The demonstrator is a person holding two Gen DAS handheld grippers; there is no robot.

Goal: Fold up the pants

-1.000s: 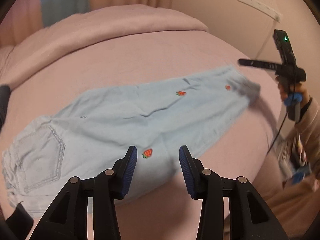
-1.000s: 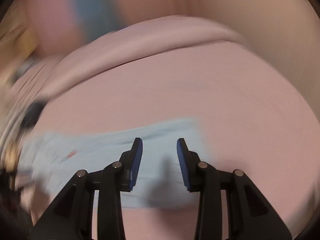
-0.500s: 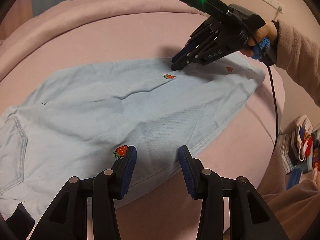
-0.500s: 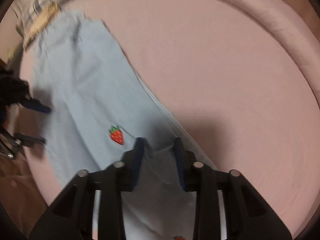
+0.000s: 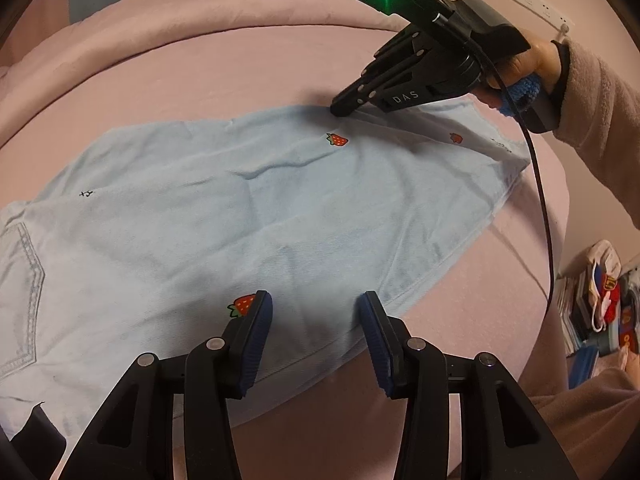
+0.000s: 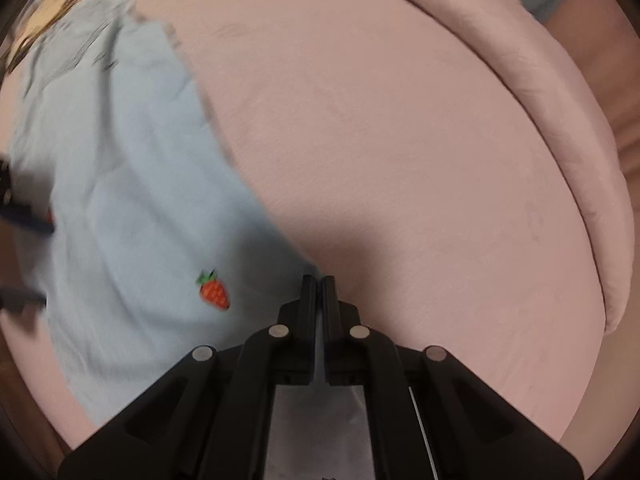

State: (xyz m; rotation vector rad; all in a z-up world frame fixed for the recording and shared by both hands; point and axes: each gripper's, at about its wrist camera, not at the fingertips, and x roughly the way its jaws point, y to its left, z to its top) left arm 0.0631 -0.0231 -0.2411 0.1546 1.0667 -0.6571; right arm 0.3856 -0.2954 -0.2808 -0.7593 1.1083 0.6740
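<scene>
Light blue pants with small strawberry patches lie flat across the pink bed; they also show in the right wrist view. The waist with a back pocket is at the left, the leg hems at the right. My left gripper is open, its fingers straddling the near edge of the leg beside a strawberry patch. My right gripper is shut on the far edge of the pants leg; pale fabric shows between its jaws. In the left wrist view the right gripper pinches that far edge.
The pink bed has a rolled pink blanket along its far side. A cable hangs from the right gripper over the hem end. Cluttered items lie on the floor at the right.
My right gripper swung in to the far edge of the leg and closed on the fabric. My left gripper moved closer to the near edge and stays open.
</scene>
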